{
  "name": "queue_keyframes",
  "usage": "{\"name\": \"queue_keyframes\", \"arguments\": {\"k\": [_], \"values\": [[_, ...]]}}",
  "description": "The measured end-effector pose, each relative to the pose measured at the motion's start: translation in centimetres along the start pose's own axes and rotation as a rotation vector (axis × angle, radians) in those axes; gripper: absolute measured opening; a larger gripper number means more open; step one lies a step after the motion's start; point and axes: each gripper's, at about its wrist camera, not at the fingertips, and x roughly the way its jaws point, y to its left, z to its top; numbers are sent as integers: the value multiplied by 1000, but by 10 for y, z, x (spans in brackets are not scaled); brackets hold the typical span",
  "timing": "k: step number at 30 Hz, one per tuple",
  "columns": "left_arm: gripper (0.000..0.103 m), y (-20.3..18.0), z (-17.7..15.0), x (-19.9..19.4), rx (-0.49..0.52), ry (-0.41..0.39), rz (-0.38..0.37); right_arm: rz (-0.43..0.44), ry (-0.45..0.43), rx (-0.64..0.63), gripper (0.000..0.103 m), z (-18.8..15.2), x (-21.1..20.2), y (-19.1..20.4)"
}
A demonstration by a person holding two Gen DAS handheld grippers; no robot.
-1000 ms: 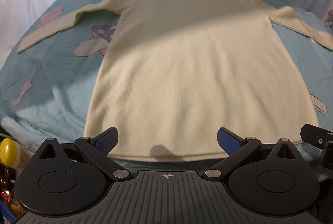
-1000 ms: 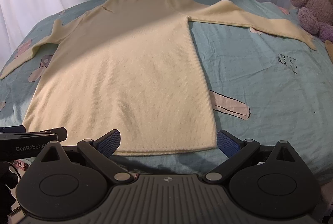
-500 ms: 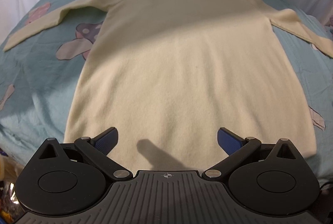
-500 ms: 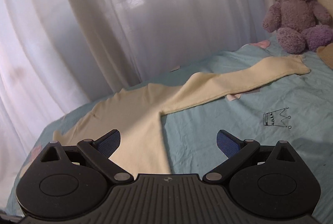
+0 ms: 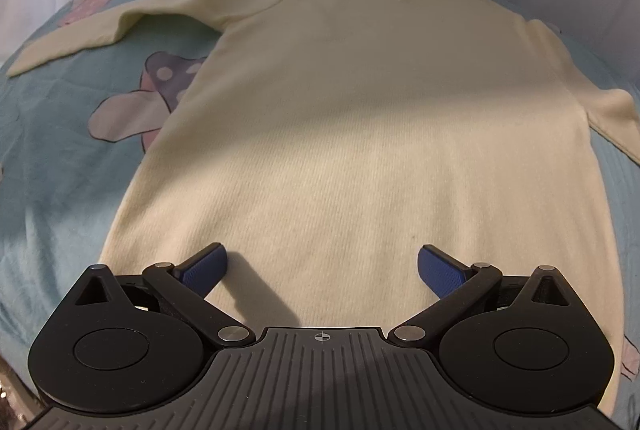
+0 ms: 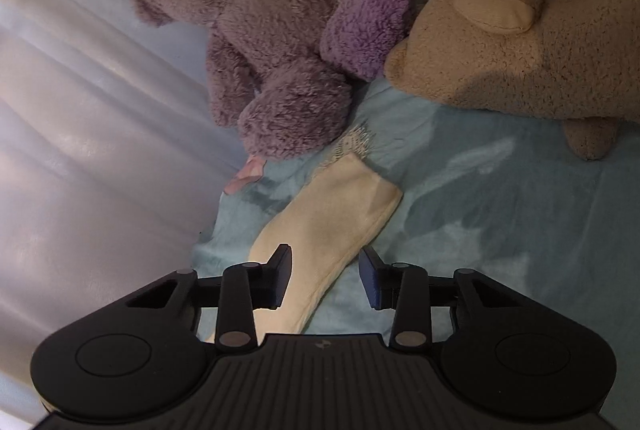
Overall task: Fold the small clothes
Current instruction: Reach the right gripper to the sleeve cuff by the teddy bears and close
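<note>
Right wrist view: right gripper (image 6: 324, 276) fingers are closing around the sweater's cuff (image 6: 340, 214) on the bed (image 6: 480, 230), not yet pressing; left gripper (image 5: 322, 268) fingers spread wide above the sweater (image 5: 360, 130).

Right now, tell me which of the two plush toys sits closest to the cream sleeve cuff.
The purple teddy bear: its foot nearly reaches the cream sleeve cuff, while the beige plush toy lies farther off to the right.

cream sweater (image 5: 372, 134), teal cartoon-print sheet (image 5: 60, 166), purple teddy (image 6: 280, 30)
</note>
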Motion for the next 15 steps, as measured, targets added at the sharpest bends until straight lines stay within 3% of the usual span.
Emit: {"name": "queue_keyframes", "arguments": {"k": [5,8,10,12,15], "values": [[103,-8,2,6,19,-19,43,30,46,126,32,8,28,-21],[103,-8,3,7,-5,-27,54,60,44,139,29,9,36,-24],[103,-7,4,8,-13,-29,54,49,66,121,7,9,42,-20],[103,-7,3,8,-11,-42,53,20,53,68,6,10,41,-14],[103,-6,3,10,10,-71,51,-103,-76,-98,6,13,22,4]]}}
